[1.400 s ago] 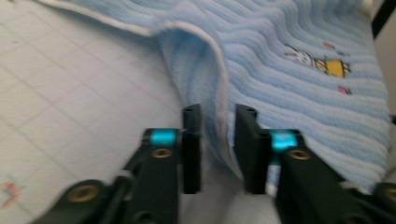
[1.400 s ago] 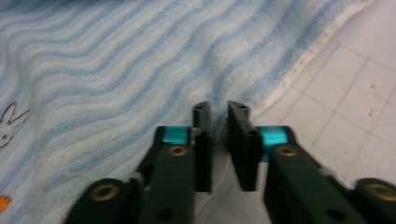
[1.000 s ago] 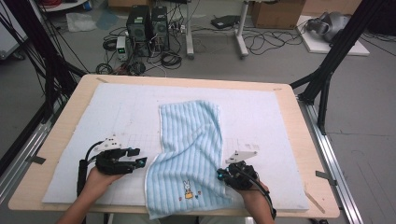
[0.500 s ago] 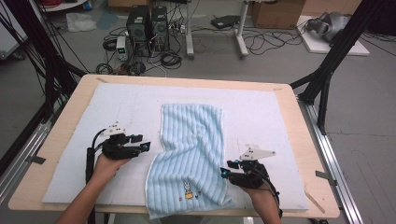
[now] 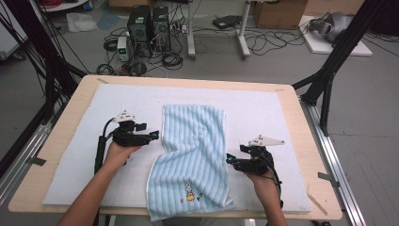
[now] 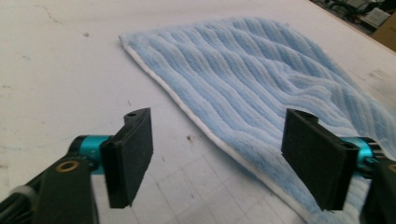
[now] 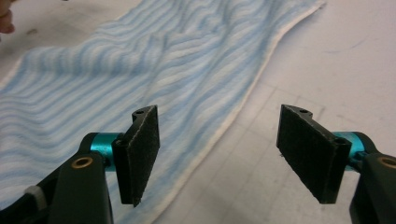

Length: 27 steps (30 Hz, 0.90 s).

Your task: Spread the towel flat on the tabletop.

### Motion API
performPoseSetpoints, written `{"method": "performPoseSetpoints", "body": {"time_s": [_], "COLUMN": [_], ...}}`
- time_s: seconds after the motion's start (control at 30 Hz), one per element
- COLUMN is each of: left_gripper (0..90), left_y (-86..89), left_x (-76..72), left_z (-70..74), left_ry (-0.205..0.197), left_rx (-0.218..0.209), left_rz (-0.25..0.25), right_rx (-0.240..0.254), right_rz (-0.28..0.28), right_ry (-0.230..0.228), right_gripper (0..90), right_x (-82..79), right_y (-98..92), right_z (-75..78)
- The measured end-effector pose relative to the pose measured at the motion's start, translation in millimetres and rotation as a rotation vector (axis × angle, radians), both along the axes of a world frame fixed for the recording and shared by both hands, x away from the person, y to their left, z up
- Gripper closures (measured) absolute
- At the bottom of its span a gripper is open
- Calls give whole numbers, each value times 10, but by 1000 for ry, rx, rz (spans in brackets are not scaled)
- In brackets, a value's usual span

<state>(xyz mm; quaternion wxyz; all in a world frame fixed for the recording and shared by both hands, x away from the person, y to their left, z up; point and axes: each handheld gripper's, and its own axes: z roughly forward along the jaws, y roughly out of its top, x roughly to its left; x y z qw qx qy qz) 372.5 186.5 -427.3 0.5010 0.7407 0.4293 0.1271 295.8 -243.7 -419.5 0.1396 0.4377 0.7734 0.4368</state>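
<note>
**Ana:** High view first, from the left side. The left gripper sits just beside the left edge of the blue striped towel, and its jaws have just been opening; they stand wide now with nothing between them.

**Ben:** Compared with a second ago, that hand has moved up the towel's left side, away from the near edge. The towel itself lies flatter and longer across the white mat on the table.

**Ana:** On the right, the right gripper was clamped at the towel's right edge a second ago. Its jaws have just been opening too, and they stand wide and empty, just off that edge.

**Ben:** So I'd judge the towel has been let go after a spread or tug, and both hands are lining up for a fresh hold on the side hems.

**Ana:** Hard to make out: the towel's near end hangs past the mat's front edge, so its bottom hem is partly cut off. A crease runs across the middle, and whether cloth is doubled there I can't tell. The small embroidered figure is too tiny to read.
</note>
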Motion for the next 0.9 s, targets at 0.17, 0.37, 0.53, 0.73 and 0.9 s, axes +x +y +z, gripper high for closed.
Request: {"method": "performPoseSetpoints", "body": {"time_s": [0.17,0.37,0.53,0.73,0.9], "left_gripper": [225,233,279,318,332], "left_y": [-26,-56,-104,-214,-252], "left_x": [121,175,247,369,490], "left_z": [9,14,51,-15,-82], "left_ry": [7,19,30,39,43], "left_rx": [-14,12,0,19,55], "left_rz": [13,15,-14,-36,-24], "right_rx": [11,-5,-12,-17,4], "right_rz": [-7,57,50,32,37], "right_ry": [25,78,55,77,55], "right_gripper": [186,116,115,122,396], "right_x": [224,339,356,558,710], "right_y": [-18,59,49,12,-10], "right_z": [-5,-42,-14,4,17]}}
